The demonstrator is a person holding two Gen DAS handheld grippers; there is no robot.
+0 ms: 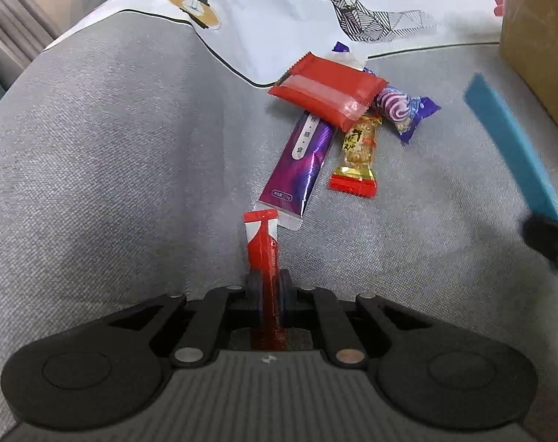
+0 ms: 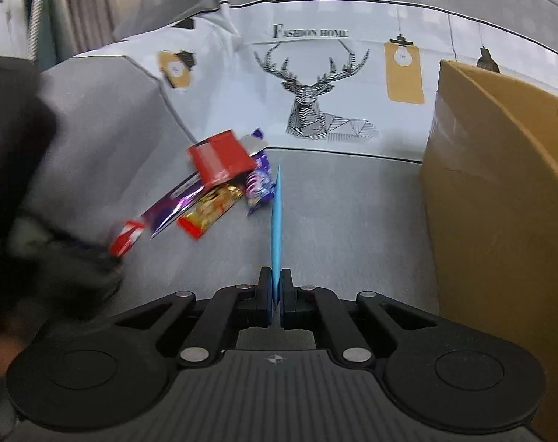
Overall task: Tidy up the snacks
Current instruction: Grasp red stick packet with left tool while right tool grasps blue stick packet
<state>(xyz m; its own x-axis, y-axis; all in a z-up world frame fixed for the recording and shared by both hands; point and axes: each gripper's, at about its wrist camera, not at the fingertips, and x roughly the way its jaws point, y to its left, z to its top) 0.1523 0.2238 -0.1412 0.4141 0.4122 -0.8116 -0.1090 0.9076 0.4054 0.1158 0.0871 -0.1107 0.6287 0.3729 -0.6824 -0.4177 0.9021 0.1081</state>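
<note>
My left gripper [image 1: 268, 283] is shut on a thin red-and-white snack stick [image 1: 263, 243], held above the grey sofa seat. My right gripper [image 2: 276, 283] is shut on a flat blue packet [image 2: 277, 221], seen edge-on; it also shows in the left wrist view [image 1: 514, 143]. A pile of snacks lies ahead: a red wrapper [image 1: 328, 86] on top, a long purple packet [image 1: 297, 169], a gold-and-red candy [image 1: 358, 154] and a purple swirl candy [image 1: 400, 108]. The pile also shows in the right wrist view [image 2: 220, 169], left of the blue packet.
A brown cardboard box [image 2: 492, 191] stands on the sofa at the right; its corner shows in the left wrist view [image 1: 536, 37]. A white deer-print cushion cover [image 2: 315, 103] lies behind the pile. The left gripper appears blurred at the left of the right wrist view [image 2: 39, 221].
</note>
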